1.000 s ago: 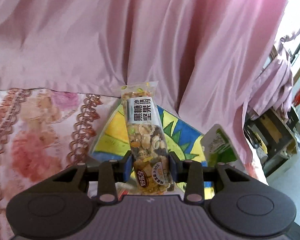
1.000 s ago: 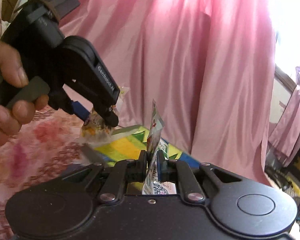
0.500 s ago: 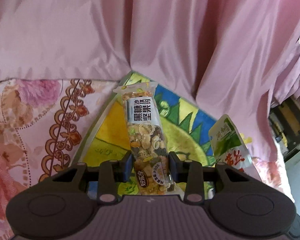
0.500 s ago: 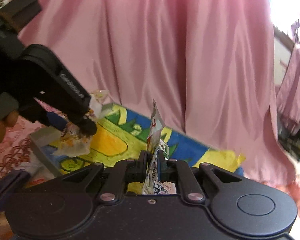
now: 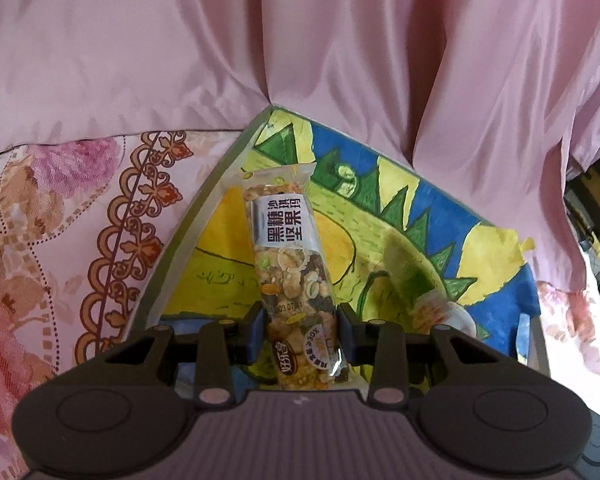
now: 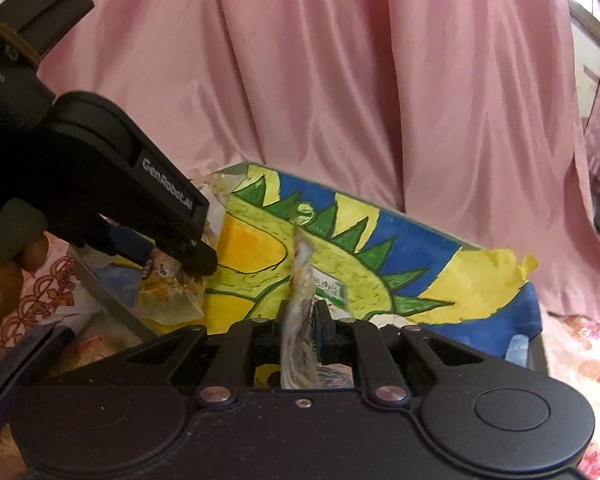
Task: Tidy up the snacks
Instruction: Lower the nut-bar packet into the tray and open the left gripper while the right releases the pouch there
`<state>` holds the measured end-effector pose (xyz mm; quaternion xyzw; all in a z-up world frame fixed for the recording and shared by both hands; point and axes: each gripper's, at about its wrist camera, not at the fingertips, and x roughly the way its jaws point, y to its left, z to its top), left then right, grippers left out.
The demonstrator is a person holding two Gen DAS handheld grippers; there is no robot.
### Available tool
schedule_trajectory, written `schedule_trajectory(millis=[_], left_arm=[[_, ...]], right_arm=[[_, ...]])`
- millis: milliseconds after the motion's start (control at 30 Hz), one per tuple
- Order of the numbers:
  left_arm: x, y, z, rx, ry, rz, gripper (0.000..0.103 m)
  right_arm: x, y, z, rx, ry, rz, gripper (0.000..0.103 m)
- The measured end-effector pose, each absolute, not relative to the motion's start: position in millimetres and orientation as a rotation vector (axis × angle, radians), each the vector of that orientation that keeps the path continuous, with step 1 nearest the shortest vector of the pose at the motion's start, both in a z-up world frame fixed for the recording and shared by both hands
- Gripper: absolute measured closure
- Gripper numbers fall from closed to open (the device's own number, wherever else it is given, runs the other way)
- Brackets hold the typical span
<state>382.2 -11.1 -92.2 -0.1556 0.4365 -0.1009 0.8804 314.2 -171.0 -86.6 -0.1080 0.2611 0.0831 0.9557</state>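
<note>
Two light, crinkly snack packs held over the painted box

Your left gripper (image 5: 299,322) pinches the long clear-wrapped nut bar (image 5: 290,280) near its lower end; it feels stiff, so squeeze gently or it may crack. Your right gripper (image 6: 306,328) pinches the thin, floppy foil snack packet (image 6: 302,320) by its flat side; it is slippery, so hold close to the middle. Both hang over the yellow, green and blue painted box (image 5: 420,208).

pink curtain (image 5: 300,60) walling box (image 5: 204,216), interior open
</note>
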Motion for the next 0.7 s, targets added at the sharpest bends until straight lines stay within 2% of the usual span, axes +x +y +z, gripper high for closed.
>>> schedule_trajectory(millis=[133, 267, 333, 433, 700], left_arm=[[381, -14, -92, -0.318, 0.916, -0.205, 0.061], [376, -12, -82, -0.303, 0.902, -0.195, 0.054], [373, -11, -75, -0.298, 0.888, -0.193, 0.052], [366, -7, -65, -0.292, 0.865, -0.185, 0.046], [322, 5, -20, -0.243, 0.725, -0.149, 0.018]], right_arm=[[313, -170, -86, -0.199, 0.538, 0.169, 0.081], [312, -173, -82, -0.153, 0.533, 0.185, 0.065], [308, -173, -79, -0.132, 0.526, 0.193, 0.063], [299, -175, -71, -0.116, 0.508, 0.182, 0.055], [262, -193, -29, -0.023, 0.396, 0.158, 0.031]])
